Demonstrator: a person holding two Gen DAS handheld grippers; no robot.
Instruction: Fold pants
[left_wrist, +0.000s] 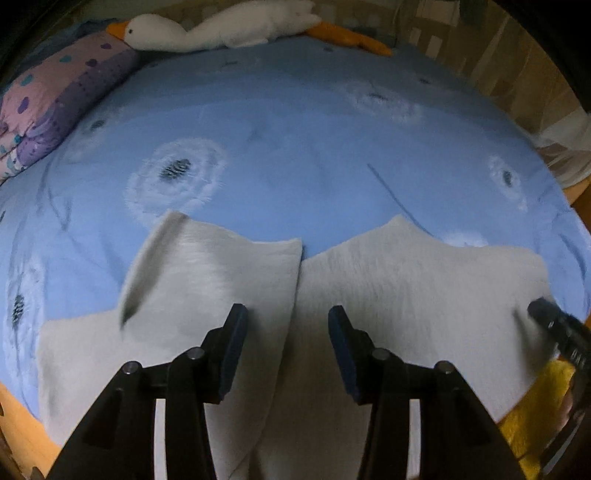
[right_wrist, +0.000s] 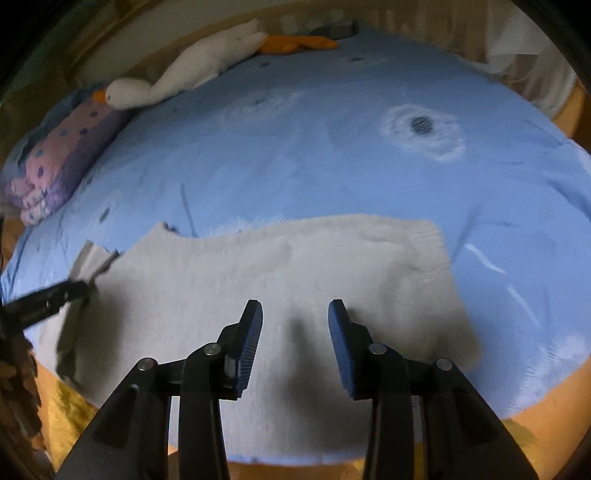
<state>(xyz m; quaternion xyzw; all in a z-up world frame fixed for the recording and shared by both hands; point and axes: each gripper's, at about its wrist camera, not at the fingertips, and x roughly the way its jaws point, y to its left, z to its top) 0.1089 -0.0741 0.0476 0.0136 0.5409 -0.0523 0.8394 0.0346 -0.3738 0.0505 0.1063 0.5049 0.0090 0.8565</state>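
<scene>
Light grey pants (left_wrist: 388, 295) lie spread on the blue bedspread (left_wrist: 295, 129) near the bed's front edge. In the left wrist view their two legs lie side by side, with the left leg's edge curled up. My left gripper (left_wrist: 288, 332) is open just above the gap between the legs. My right gripper (right_wrist: 295, 328) is open and empty above the pants (right_wrist: 295, 266), near the ribbed waistband (right_wrist: 428, 243). The right gripper's tip shows in the left wrist view (left_wrist: 554, 325); the left gripper's arm shows in the right wrist view (right_wrist: 48, 299).
A white plush goose (left_wrist: 221, 29) lies along the far edge of the bed. A purple-and-pink spotted pillow (left_wrist: 55, 99) sits at the far left. Orange wooden bed frame (right_wrist: 546, 402) borders the front. Yellow fabric (left_wrist: 535, 413) shows at lower right.
</scene>
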